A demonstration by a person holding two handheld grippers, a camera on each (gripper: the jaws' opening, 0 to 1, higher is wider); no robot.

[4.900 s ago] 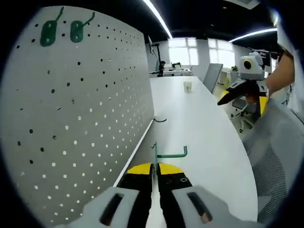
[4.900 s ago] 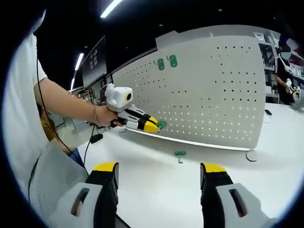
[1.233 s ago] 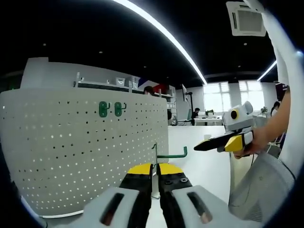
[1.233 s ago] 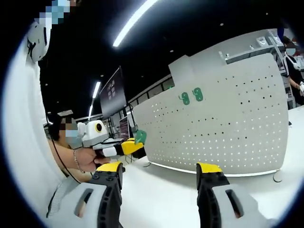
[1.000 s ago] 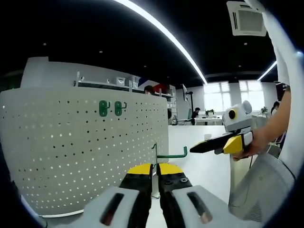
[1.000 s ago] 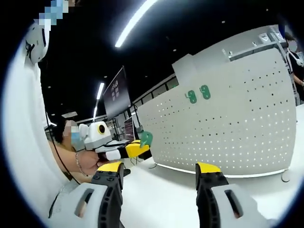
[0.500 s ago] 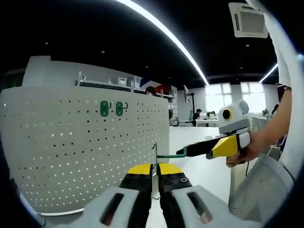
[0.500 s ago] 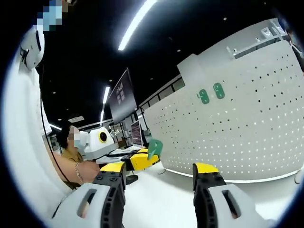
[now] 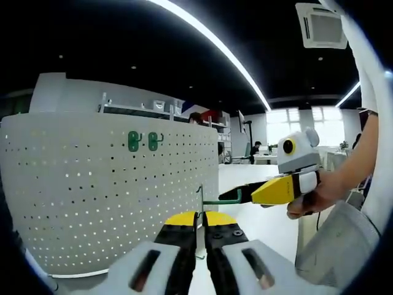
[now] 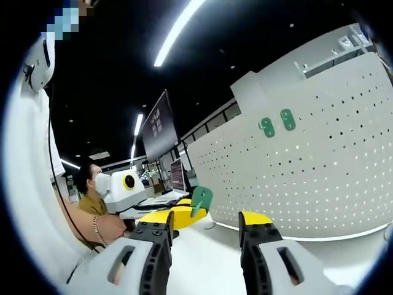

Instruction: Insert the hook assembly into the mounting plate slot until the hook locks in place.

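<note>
My left gripper (image 9: pixel 201 216) is shut on a green hook (image 9: pixel 216 200), gripping its flat back plate edge-on while the hook's arm points right. My right gripper (image 9: pixel 241 195) comes in from the right, and its dark tips reach the end of that arm. In the right gripper view, my right gripper (image 10: pixel 206 231) stands open with the hook's green plate (image 10: pixel 201 199) just beyond its jaws, carried by the left gripper (image 10: pixel 175 216). The white pegboard (image 9: pixel 92 190) stands upright to the left, also seen as the pegboard (image 10: pixel 319 178). Two green hooks (image 9: pixel 142 141) hang high on it.
The pegboard stands on a long white table (image 9: pixel 264 218). The two hung hooks (image 10: pixel 276 123) sit near the board's top. A person's hand (image 9: pixel 313 196) holds the right gripper. A seated person (image 10: pixel 92 193) and monitors are behind the left gripper.
The right gripper has moved left toward the held hook and now reaches its arm. Its jaws have narrowed a little. The left gripper keeps its hold, roughly still.
</note>
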